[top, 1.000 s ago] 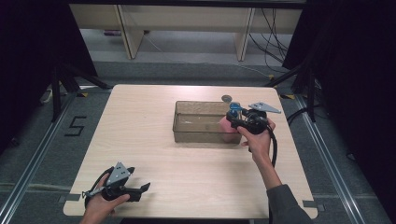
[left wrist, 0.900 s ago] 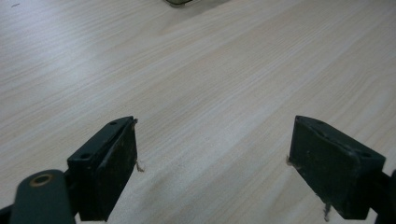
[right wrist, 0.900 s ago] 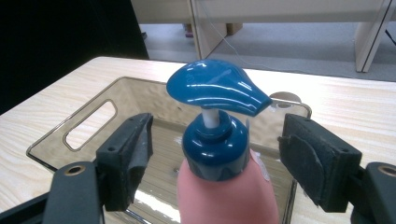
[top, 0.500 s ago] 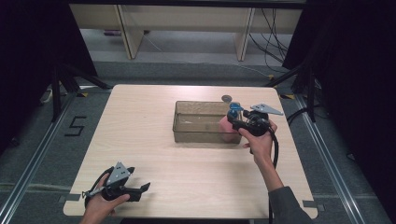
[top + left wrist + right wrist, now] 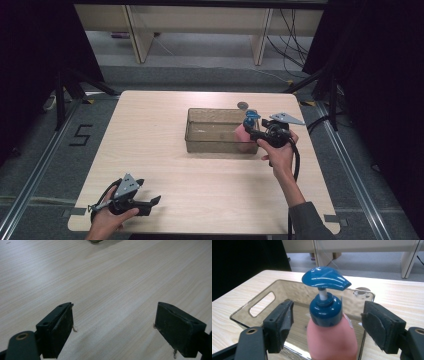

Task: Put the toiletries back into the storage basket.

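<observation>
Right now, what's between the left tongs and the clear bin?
Nothing: bare wooden table separates the left tongs from the clear bin, as the high view shows.

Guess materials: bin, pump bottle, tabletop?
Bin: looks like clear, smoke-tinted hard plastic, glossy; the wood shows through its walls and a handle slot is cut in. Pump bottle: matte pink body, probably plastic; its glossy blue pump head catches sharp highlights. Tabletop: pale wood grain, likely laminate or veneer, satin sheen.

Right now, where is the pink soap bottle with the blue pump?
In the high view, the pink pump bottle stands at the right end of the clear bin, between the open jaws of the right gripper.
</observation>
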Motion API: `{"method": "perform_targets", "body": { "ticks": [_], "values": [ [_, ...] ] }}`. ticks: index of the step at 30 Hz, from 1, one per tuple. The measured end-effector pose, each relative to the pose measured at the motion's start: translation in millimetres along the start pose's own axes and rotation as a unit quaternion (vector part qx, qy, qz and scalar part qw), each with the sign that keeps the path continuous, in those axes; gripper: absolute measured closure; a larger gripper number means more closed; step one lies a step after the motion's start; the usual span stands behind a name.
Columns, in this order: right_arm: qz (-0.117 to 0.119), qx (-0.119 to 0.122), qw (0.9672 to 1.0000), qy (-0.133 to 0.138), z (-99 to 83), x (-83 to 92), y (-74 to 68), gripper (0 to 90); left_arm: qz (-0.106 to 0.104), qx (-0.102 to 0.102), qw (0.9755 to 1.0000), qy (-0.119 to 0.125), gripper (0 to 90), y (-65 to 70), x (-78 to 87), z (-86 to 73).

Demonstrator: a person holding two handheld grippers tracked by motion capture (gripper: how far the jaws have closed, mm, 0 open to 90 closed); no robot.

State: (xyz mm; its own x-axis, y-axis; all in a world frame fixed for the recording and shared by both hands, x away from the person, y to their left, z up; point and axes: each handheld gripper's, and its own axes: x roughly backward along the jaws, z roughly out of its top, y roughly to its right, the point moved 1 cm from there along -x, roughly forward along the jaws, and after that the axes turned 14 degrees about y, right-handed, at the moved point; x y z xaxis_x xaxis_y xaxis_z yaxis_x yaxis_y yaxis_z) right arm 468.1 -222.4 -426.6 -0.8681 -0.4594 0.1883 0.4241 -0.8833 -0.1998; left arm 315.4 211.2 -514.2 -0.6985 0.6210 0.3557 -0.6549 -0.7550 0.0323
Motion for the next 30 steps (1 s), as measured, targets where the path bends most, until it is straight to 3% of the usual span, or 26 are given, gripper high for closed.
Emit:
{"method": "perform_targets", "body": {
  "ticks": [3, 6, 11, 12, 13, 15, 16, 17, 22, 24, 25, 26, 30],
  "values": [
    [0.009, 0.014, 0.9998, 0.009, -0.3, 0.3, 2.7, 26.2, 0.001, 0.002, 1.0, 0.0, 14.9, -0.1, -0.1, 0.1],
    [0.005, 0.005, 0.9999, 0.008, -1.5, 1.5, 2.2, 26.2, 0.0, 0.0, 1.0, 0.0, 14.9, -0.1, 0.1, 0.1],
    [0.01, 0.018, 0.9998, 0.007, -2.2, 3.7, 3.6, 26.1, 0.0, 0.0, 1.0, 0.001, 14.9, -0.2, 0.1, 0.1],
    [0.005, 0.003, 1.0, 0.007, -2.5, 5.1, 1.3, 26.1, 0.0, 0.0, 1.0, 0.001, 14.9, -0.1, 0.1, 0.1],
    [0.006, 0.013, 0.9999, 0.006, -1.8, 6.5, 2.3, 26.1, -0.001, 0.0, 1.0, 0.0, 14.9, -0.3, 0.1, 0.2],
    [0.006, 0.004, 0.9999, 0.011, -3.2, 7.1, 0.6, 26.1, -0.001, 0.001, 1.0, 0.001, 14.8, -0.4, -0.1, 0.2],
    [0.012, 0.014, 0.9998, 0.012, -2.8, 7.3, 2.3, 26.1, -0.001, 0.0, 1.0, 0.0, 14.8, -0.3, 0.1, 0.2],
    [-0.004, 0.005, 1.0, 0.001, -2.9, 9.4, -0.2, 26.1, 0.0, -0.001, 1.0, 0.001, 14.9, -0.1, 0.1, 0.1],
    [0.014, 0.01, 0.9998, 0.011, -3.7, 13.7, 0.6, 26.1, -0.001, 0.0, 1.0, 0.001, 14.9, -0.4, 0.0, 0.3],
    [0.005, -0.005, 1.0, 0.002, -4.5, 16.6, -3.8, 26.1, 0.0, -0.001, 1.0, 0.0, 14.8, -0.1, 0.1, 0.1],
    [0.009, 0.024, 0.9997, 0.006, -4.5, 16.8, -0.6, 26.1, 0.0, -0.001, 1.0, 0.0, 14.9, -0.2, 0.1, 0.2],
    [0.014, 0.012, 0.9998, 0.006, -5.0, 17.4, -2.4, 26.1, -0.001, 0.001, 1.0, 0.001, 14.8, -0.3, -0.1, 0.3],
    [0.019, 0.013, 0.9997, 0.009, -6.8, 20.4, -4.0, 26.1, -0.001, 0.002, 1.0, 0.001, 14.9, -0.4, 0.1, 0.1]
  ]
}}
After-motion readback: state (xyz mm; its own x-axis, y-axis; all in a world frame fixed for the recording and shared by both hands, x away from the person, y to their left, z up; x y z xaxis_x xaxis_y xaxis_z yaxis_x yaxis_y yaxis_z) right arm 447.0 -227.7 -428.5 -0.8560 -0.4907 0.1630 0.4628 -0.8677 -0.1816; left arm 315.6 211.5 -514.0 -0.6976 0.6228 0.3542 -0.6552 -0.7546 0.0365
